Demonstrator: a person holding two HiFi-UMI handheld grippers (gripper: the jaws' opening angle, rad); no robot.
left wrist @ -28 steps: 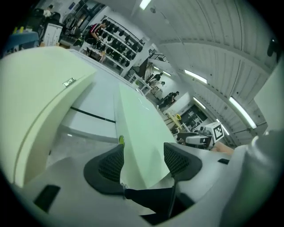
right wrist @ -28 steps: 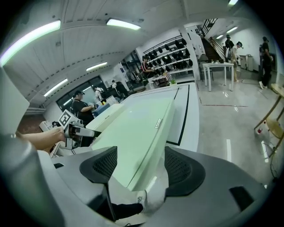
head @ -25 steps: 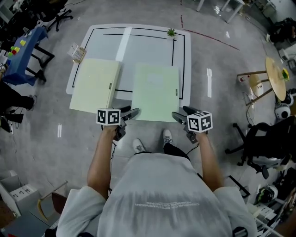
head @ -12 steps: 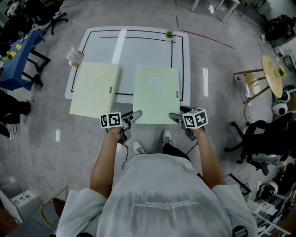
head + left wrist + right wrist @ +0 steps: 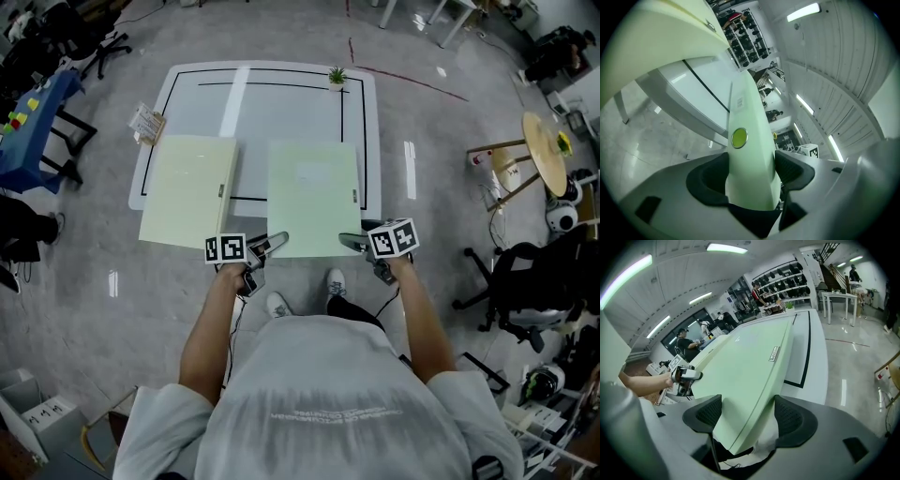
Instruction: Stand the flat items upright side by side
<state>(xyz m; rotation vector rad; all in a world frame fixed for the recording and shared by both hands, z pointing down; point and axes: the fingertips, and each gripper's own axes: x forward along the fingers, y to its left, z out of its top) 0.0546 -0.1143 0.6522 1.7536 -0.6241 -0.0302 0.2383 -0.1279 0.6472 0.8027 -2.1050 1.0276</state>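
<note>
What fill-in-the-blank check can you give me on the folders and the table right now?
1. The left folder and the right folder both lie ___ on the table.
2. Both folders jut out past the table's ___ edge.
3. The plant stands by the table's ___ edge.

Missing words: flat; near; far
</note>
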